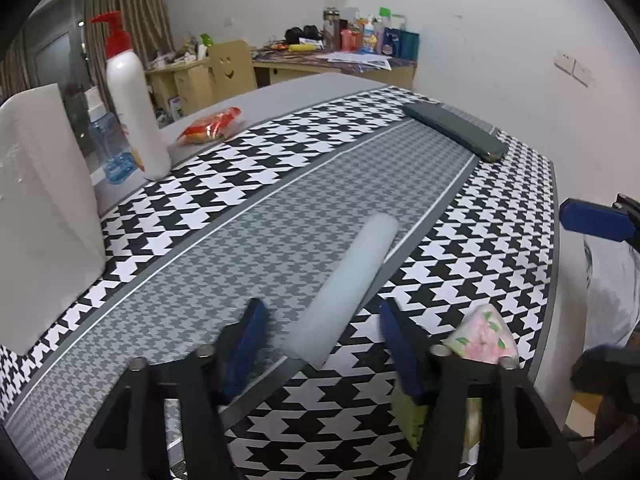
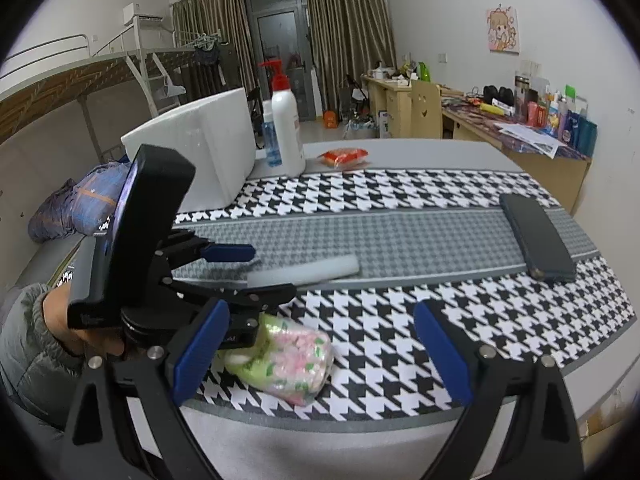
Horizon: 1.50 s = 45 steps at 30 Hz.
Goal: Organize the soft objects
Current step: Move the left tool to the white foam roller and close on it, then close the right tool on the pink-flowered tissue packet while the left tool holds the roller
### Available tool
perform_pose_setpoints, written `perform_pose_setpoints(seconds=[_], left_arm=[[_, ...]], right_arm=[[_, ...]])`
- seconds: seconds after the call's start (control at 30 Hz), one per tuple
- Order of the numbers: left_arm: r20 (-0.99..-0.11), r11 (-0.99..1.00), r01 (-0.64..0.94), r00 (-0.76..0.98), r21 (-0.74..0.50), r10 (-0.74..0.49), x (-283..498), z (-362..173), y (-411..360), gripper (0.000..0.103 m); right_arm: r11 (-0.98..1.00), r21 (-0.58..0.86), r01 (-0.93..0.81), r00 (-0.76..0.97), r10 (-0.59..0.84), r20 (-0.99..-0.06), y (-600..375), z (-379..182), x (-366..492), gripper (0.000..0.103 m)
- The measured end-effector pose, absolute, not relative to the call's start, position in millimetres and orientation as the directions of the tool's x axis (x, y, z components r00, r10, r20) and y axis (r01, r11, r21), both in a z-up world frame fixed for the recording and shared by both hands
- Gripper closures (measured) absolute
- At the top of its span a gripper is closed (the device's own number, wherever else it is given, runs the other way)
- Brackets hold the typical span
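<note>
A pale foam cylinder point(image 1: 346, 288) lies on the houndstooth table runner point(image 1: 280, 208), its near end between the fingers of my open left gripper point(image 1: 320, 344), which do not touch it. It also shows in the right wrist view point(image 2: 304, 270), with the left gripper point(image 2: 256, 272) around its left end. A floral soft pack point(image 2: 288, 356) lies near the table's front edge, just right of the left gripper point(image 1: 484, 336). My right gripper point(image 2: 320, 344) is open and empty above the front edge, next to the floral pack.
A white foam box point(image 2: 200, 148) stands at the left. A white pump bottle point(image 2: 286, 120) and a small blue bottle point(image 2: 272, 140) stand behind it. A red snack packet point(image 2: 344, 157) and a dark phone point(image 2: 536, 236) lie on the table.
</note>
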<state>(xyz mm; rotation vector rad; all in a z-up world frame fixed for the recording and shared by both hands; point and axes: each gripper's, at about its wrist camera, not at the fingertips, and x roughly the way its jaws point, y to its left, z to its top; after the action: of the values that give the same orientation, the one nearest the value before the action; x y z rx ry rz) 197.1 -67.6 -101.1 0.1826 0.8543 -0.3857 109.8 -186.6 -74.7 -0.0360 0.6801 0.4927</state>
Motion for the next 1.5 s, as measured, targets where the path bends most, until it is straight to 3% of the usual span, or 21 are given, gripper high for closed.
perform_pose_setpoints(seconds=[0.33, 0.37, 0.43, 0.53, 0.87, 1.27, 1.33, 1.5], left_arm=[[-0.775, 0.908, 0.419, 0.575, 0.004, -0.261, 203, -104, -72, 0.053], [-0.777, 0.908, 0.419, 0.575, 0.009, -0.258, 202, -104, -72, 0.055], [-0.784, 0.898, 0.44, 0.565, 0.023, -0.257, 201, -102, -76, 0.071], [-0.788, 0.884, 0.465, 0.559, 0.041, -0.258, 201, -102, -76, 0.075], [-0.758, 0.9, 0.434, 0.572, -0.045, -0.314, 198, -101, -60, 0.08], [-0.709, 0.908, 0.415, 0.623, -0.058, -0.33, 184, -90, -49, 0.083], [-0.703, 0.911, 0.406, 0.628, -0.072, -0.335, 184, -88, -45, 0.083], [-0.694, 0.917, 0.388, 0.637, -0.088, -0.336, 184, -86, -39, 0.083]], right_arm=[[0.876, 0.159, -0.455, 0.636, 0.445, -0.631, -183, -88, 106, 0.007], [0.877, 0.165, -0.451, 0.632, 0.444, -0.636, -183, -90, 107, 0.007], [0.878, 0.17, -0.448, 0.623, 0.443, -0.645, -182, -94, 109, 0.007], [0.88, 0.17, -0.443, 0.617, 0.437, -0.655, -179, -99, 109, 0.007], [0.868, 0.152, -0.473, 0.593, 0.441, -0.674, -157, -111, 103, 0.007], [0.884, 0.079, -0.461, 0.602, 0.377, -0.704, -140, -118, 102, 0.007], [0.879, 0.085, -0.469, 0.594, 0.385, -0.706, -140, -119, 102, 0.019], [0.875, 0.083, -0.477, 0.589, 0.388, -0.709, -141, -118, 99, 0.027]])
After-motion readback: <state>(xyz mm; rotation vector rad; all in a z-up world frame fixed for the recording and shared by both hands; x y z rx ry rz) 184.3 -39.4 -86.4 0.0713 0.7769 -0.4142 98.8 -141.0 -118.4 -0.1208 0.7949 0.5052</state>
